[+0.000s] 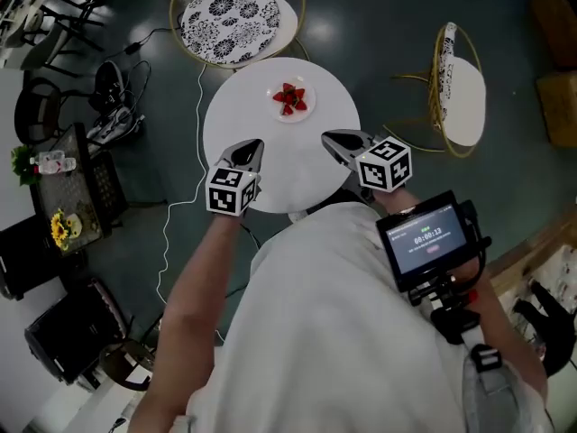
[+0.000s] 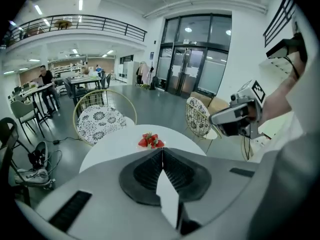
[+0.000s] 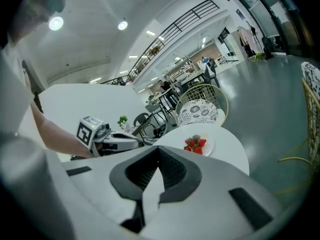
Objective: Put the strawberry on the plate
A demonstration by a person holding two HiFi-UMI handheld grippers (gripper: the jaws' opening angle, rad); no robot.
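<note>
Inspecting the head view: a round white table (image 1: 236,120) carries a small white plate (image 1: 309,107) at about twelve o'clock on its top, well in from the rim. The strawberries (image 1: 289,98) lie on that plate as one tight heap of several glossy red pieces touching one another, with flecks of green at the caps; how many there are cannot be told.

The left gripper (image 1: 255,143) hangs over the table at about eight o'clock, jaws pressed together with nothing between them, as its own view confirms (image 2: 162,152). The right gripper (image 1: 326,137) hangs at about four o'clock, jaws likewise closed on nothing (image 3: 159,152). Both point toward the plate and are well apart from it.

Two wire-framed chairs with patterned cushions stand off the table, one (image 1: 233,9) at eleven o'clock, the other (image 1: 458,87) at two o'clock.
</note>
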